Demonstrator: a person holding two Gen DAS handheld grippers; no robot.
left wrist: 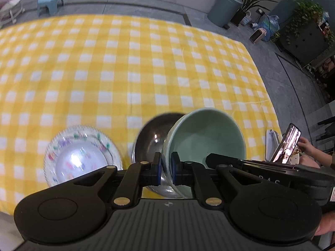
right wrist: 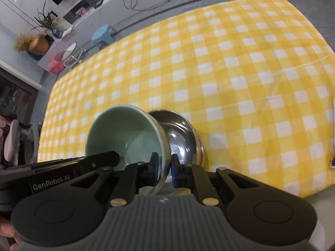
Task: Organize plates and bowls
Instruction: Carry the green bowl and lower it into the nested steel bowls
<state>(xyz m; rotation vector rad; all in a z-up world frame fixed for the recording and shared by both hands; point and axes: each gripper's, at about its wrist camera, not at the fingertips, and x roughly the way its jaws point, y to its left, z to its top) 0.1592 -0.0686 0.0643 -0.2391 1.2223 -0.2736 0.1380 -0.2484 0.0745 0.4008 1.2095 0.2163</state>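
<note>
A pale green ceramic bowl [left wrist: 205, 133] [right wrist: 125, 131] is held between both grippers above the yellow checked tablecloth [left wrist: 125, 62]. My left gripper [left wrist: 166, 167] is shut on its left rim, blue pads on either side of the wall. My right gripper [right wrist: 163, 167] is shut on the opposite rim. Each view shows the other gripper's black body [left wrist: 226, 161] [right wrist: 94, 161] reaching across the bowl. A shiny steel bowl [left wrist: 150, 140] [right wrist: 182, 133] sits on the cloth just behind and below the green one. A patterned white plate [left wrist: 81, 156] lies left of the steel bowl.
At the table's right end a person's hand [left wrist: 307, 146] holds a phone [left wrist: 289, 144] beside a white object [left wrist: 272, 144]. The cloth stretches bare toward the far edge. On the floor beyond stand a blue stool [left wrist: 50, 0] and a grey bin [left wrist: 226, 8].
</note>
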